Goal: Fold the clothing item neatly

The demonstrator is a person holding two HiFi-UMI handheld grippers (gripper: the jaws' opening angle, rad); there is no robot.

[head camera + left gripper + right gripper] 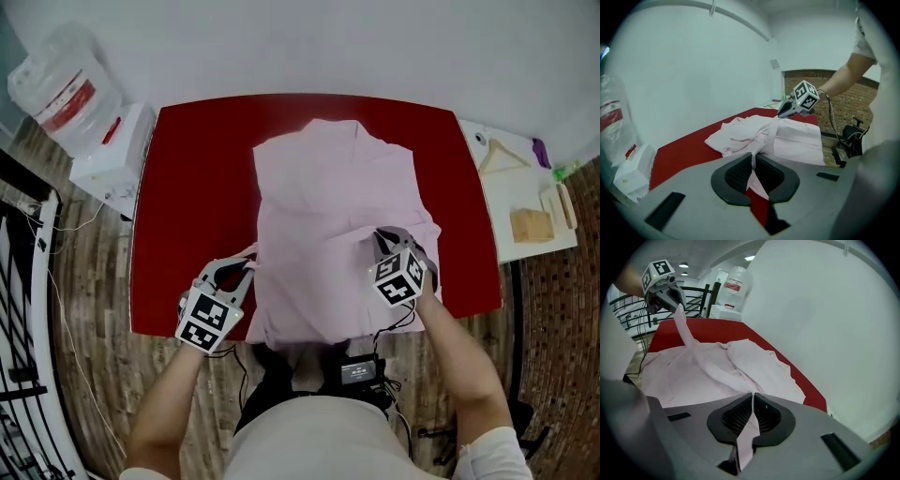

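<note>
A pale pink shirt (333,216) lies spread on the red table (187,206), with its near hem hanging over the front edge. My left gripper (246,268) is at the shirt's near left edge, shut on a strip of the fabric that it holds lifted off the table. In the left gripper view that strip (753,161) runs between the closed pads. My right gripper (380,236) is over the shirt's near right part, shut on a fold of the same cloth (751,404). In the right gripper view the left gripper (675,303) holds its strip up.
A water jug (64,86) and a white box (112,155) stand beyond the table's left end. To the right, a white side table (525,202) carries a wooden hanger (502,156) and a wooden block (531,225). A black railing (23,281) runs along the left.
</note>
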